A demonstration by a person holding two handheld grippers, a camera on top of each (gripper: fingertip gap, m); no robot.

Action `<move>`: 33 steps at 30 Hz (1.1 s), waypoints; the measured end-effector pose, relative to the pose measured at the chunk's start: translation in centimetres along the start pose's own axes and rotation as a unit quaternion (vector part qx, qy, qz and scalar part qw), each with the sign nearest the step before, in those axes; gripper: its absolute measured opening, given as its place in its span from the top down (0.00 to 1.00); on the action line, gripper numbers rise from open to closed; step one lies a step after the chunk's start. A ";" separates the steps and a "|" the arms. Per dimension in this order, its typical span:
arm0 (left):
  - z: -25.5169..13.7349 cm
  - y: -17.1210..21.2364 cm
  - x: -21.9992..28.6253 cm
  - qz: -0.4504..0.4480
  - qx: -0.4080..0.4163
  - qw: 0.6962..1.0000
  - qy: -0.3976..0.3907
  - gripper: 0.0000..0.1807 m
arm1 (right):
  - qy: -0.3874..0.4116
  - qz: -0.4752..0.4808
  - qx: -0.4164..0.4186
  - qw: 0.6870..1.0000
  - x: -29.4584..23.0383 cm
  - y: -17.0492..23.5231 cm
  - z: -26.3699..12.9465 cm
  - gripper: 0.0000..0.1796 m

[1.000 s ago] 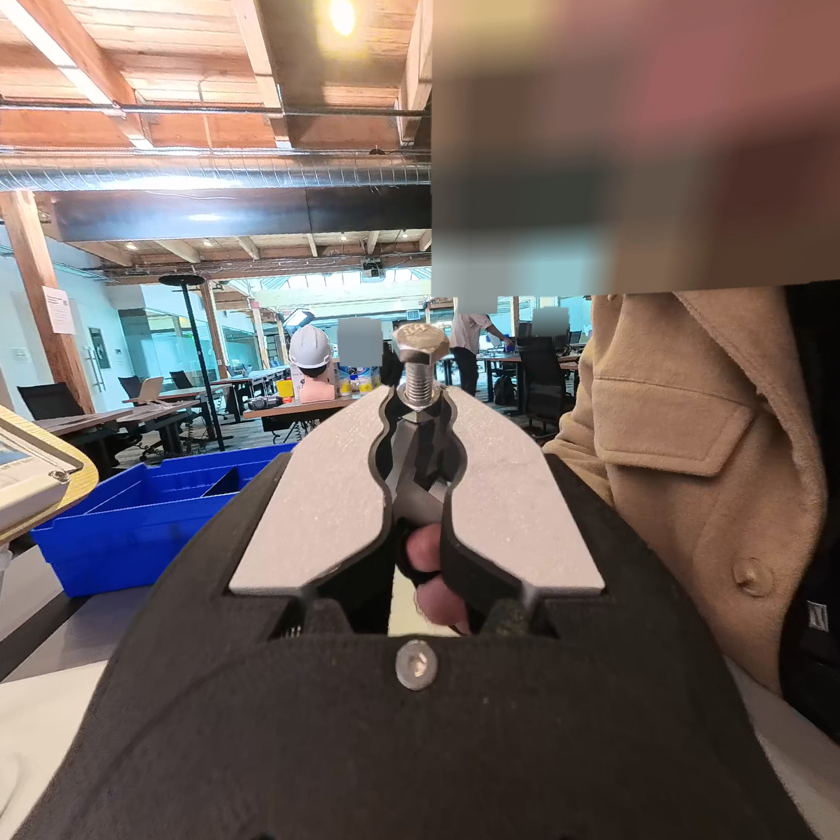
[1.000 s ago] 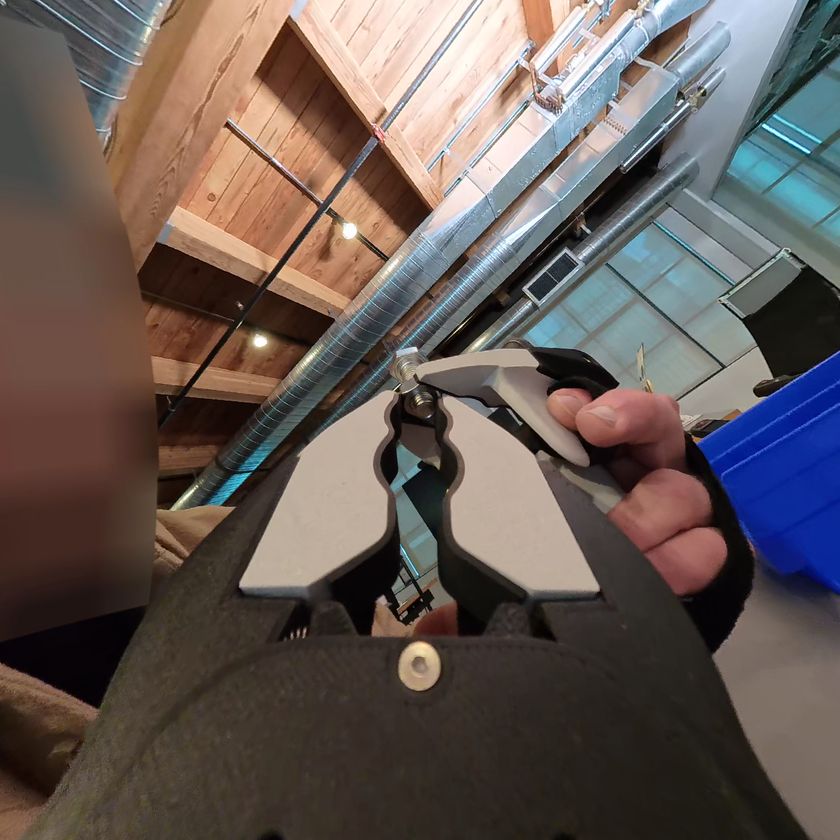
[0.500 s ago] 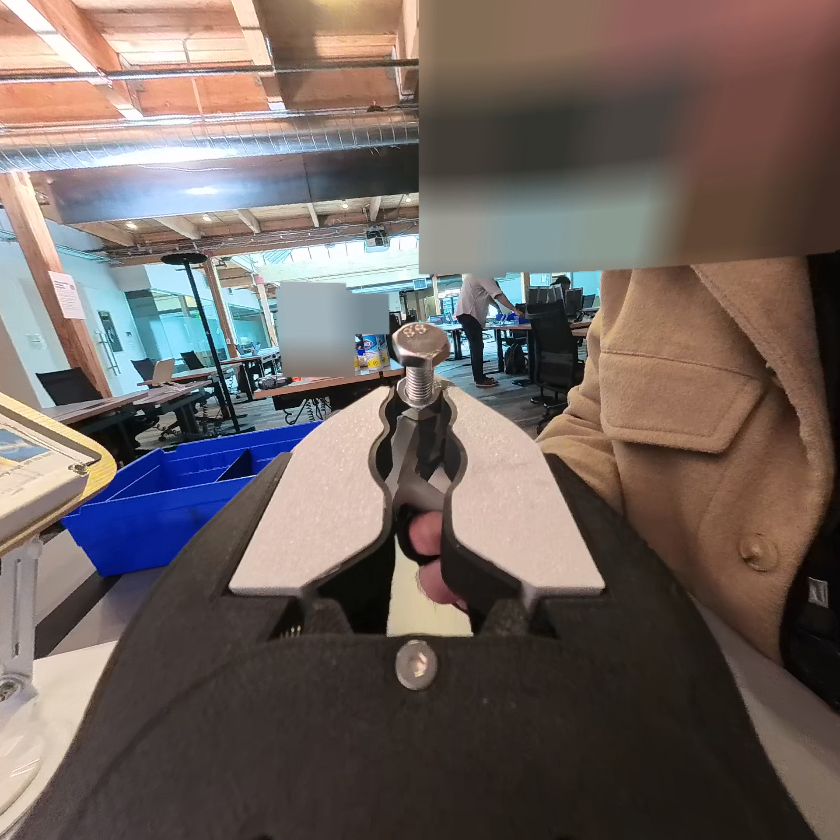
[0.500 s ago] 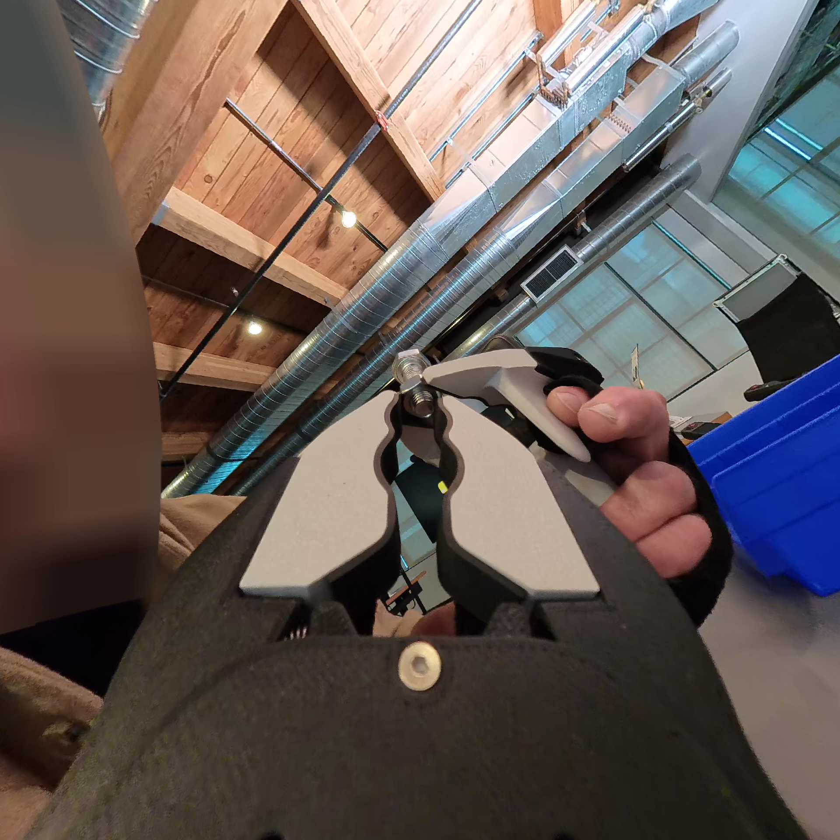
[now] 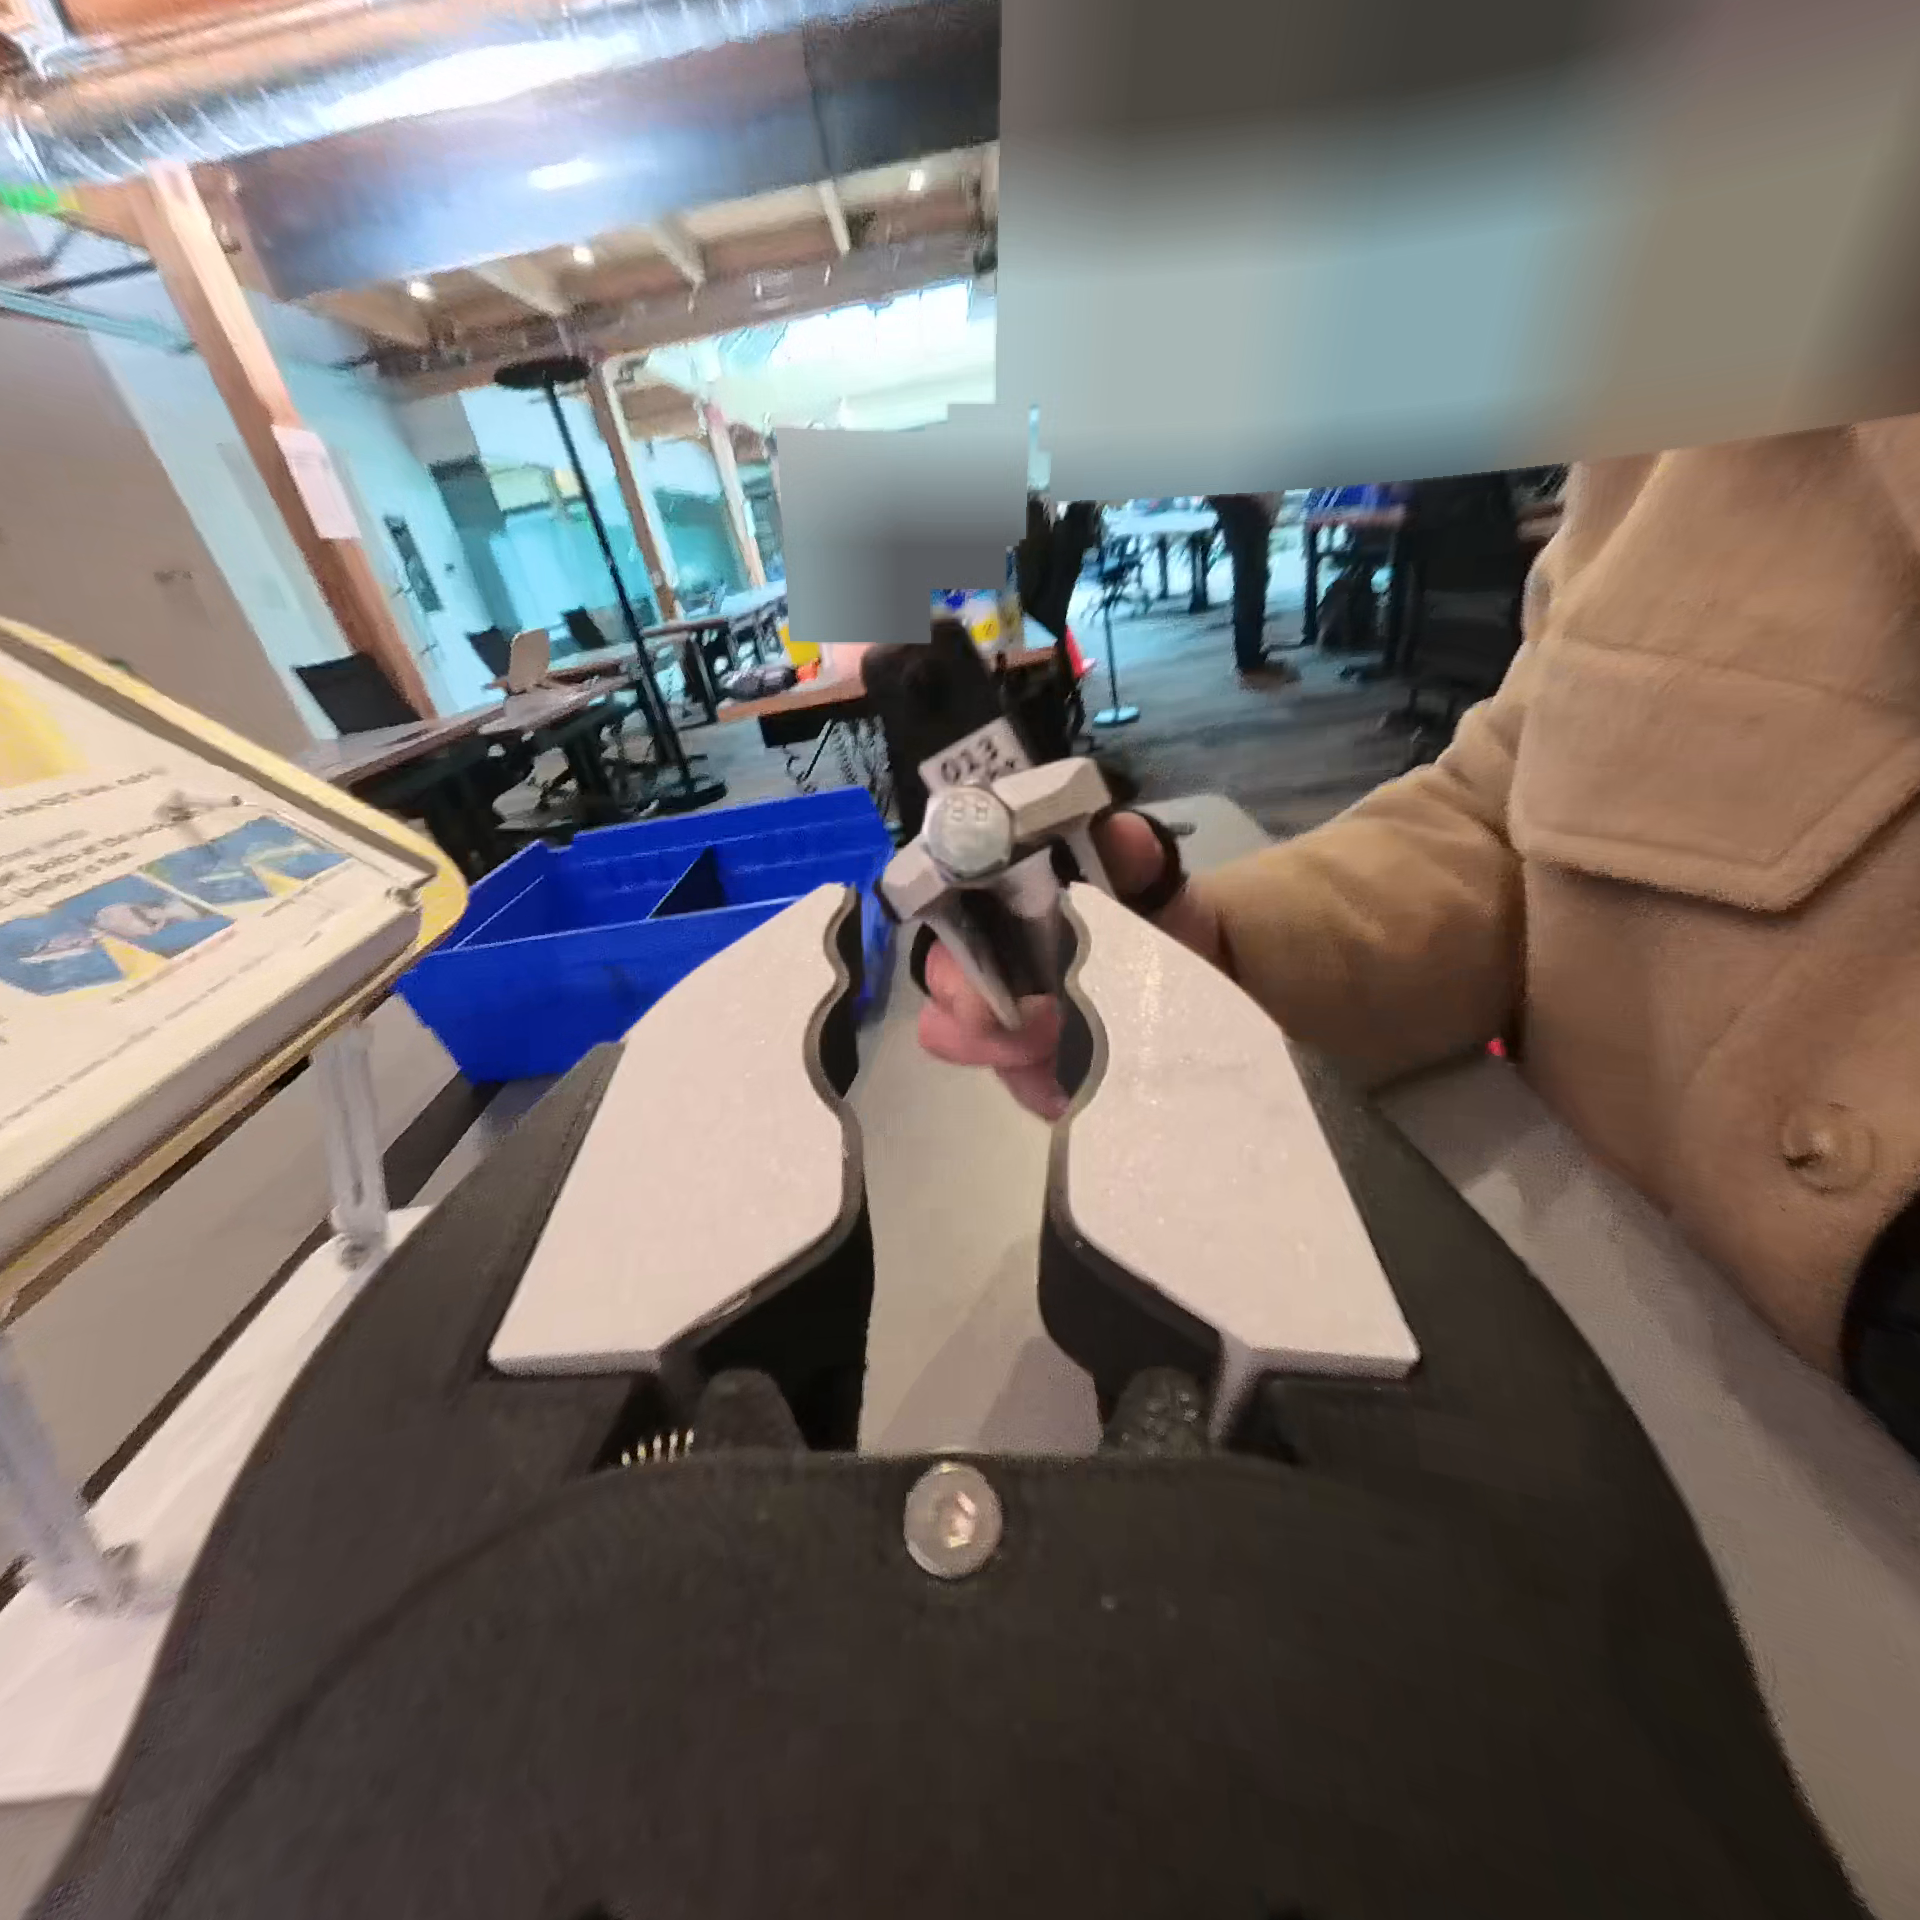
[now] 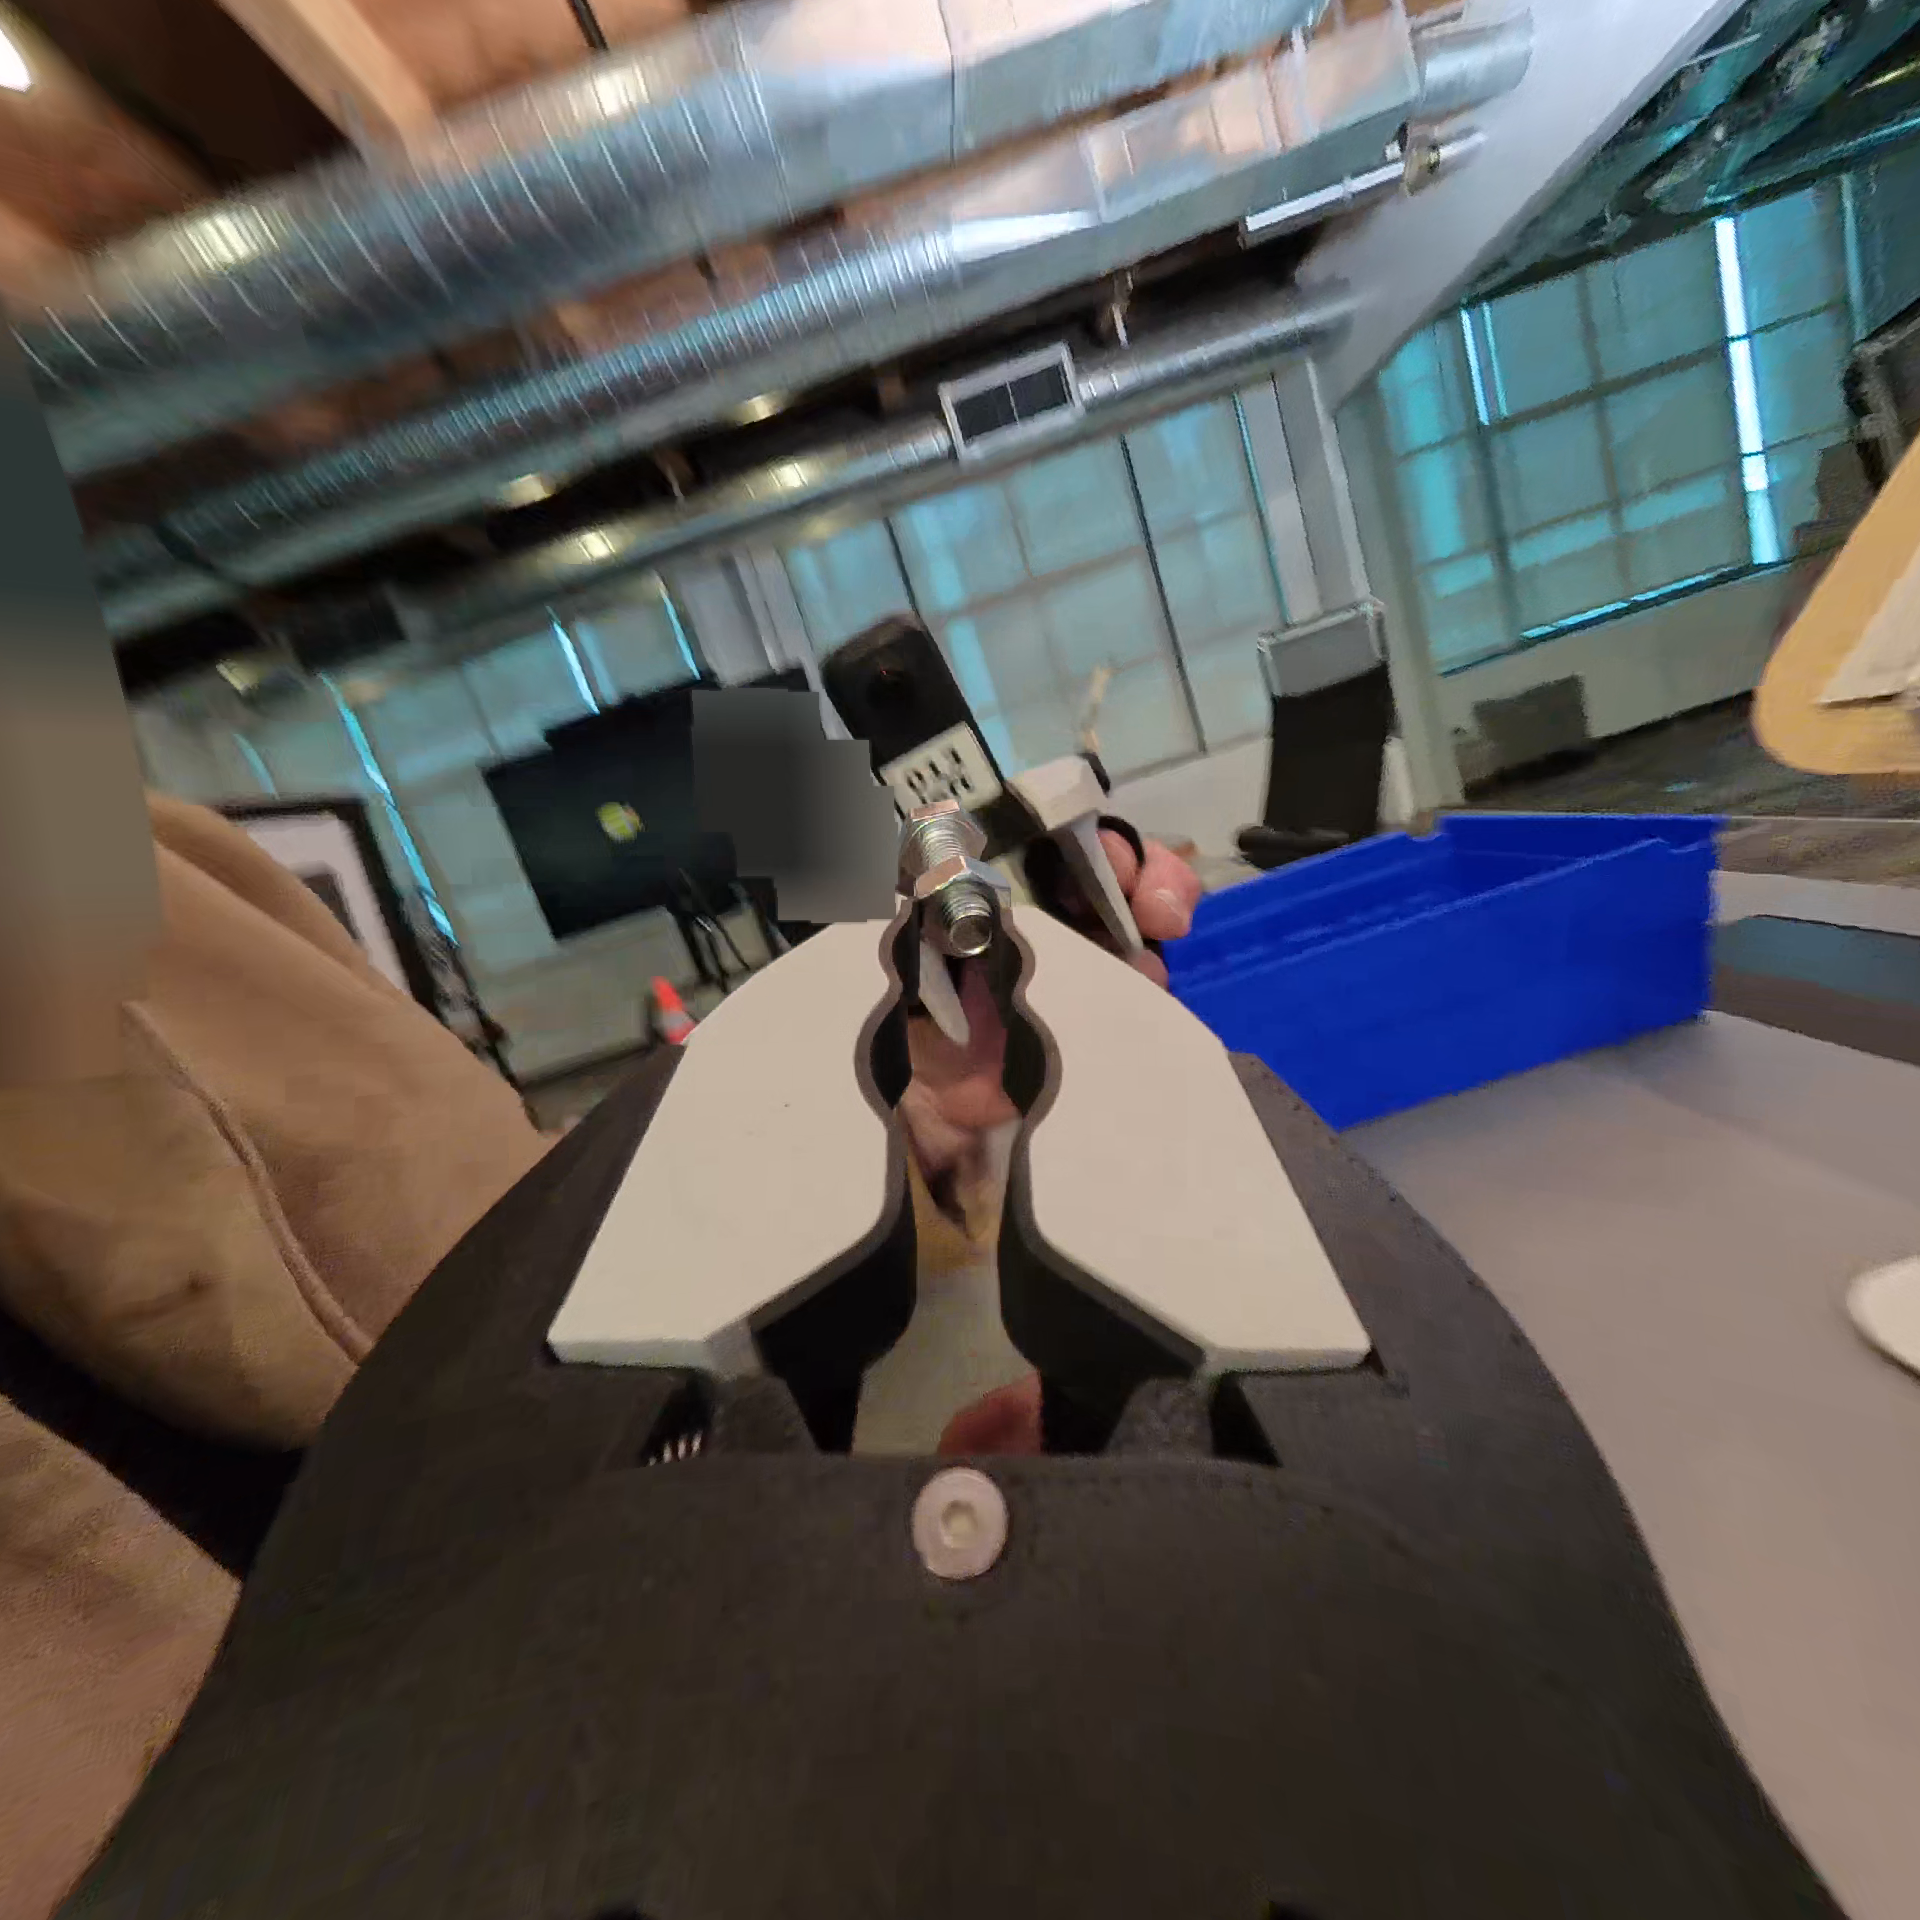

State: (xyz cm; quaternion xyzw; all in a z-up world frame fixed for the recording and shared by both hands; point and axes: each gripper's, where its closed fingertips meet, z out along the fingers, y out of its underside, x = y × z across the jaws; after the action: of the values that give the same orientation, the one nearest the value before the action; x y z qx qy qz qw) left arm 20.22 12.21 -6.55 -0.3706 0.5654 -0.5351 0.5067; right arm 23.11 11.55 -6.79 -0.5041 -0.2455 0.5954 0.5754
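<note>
My right gripper point(image 6: 953, 914) is shut on a silver hex bolt point(image 6: 943, 852) at its threaded-on nut point(image 6: 951, 885). It holds the bolt in the air with the threaded end towards this camera. In the left wrist view the same bolt point(image 5: 966, 831) shows its head, pinched between the right gripper's grey fingers point(image 5: 1055, 795). My left gripper point(image 5: 961, 914) is open and holds nothing, a short way back from the bolt head. One of its fingers point(image 6: 1075, 821) shows beyond the bolt in the right wrist view.
A blue divided bin point(image 5: 582, 966) stands on the grey table point(image 5: 1621, 1278); it also shows in the right wrist view point(image 6: 1455, 956). A tilted stand with a laminated sheet point(image 5: 156, 894) is at the left. A person's tan coat point(image 5: 1714, 831) is close at the right. The grippers' ends are close to 4 centimetres from one another.
My left gripper was shut on the bolt below its head; it has opened and drawn back. The bolt stays in my right gripper. Both views have tilted down towards the table.
</note>
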 end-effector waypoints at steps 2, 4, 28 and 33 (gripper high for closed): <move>0.3 0.4 0.1 0.009 -0.021 1.000 -0.008 0.82 | 0.028 -0.052 -0.041 0.997 0.4 0.8 -0.4 0.93; 0.6 0.4 0.3 0.014 -0.022 1.000 -0.007 0.82 | 0.042 -0.076 -0.054 0.995 0.7 0.9 -0.7 0.93; 1.6 2.1 0.8 0.013 -0.043 0.999 0.006 0.90 | 0.051 -0.125 -0.098 0.986 0.5 1.9 -0.6 0.93; 1.6 2.0 0.9 0.010 -0.039 0.999 0.011 0.90 | 0.048 -0.126 -0.094 0.986 0.4 1.9 -0.5 0.93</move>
State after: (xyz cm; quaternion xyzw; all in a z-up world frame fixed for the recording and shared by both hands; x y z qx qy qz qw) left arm 21.82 11.30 -8.50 -0.3784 0.5951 -0.5111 0.4913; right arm 22.84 11.35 -8.73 -0.5490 -0.3339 0.4679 0.6068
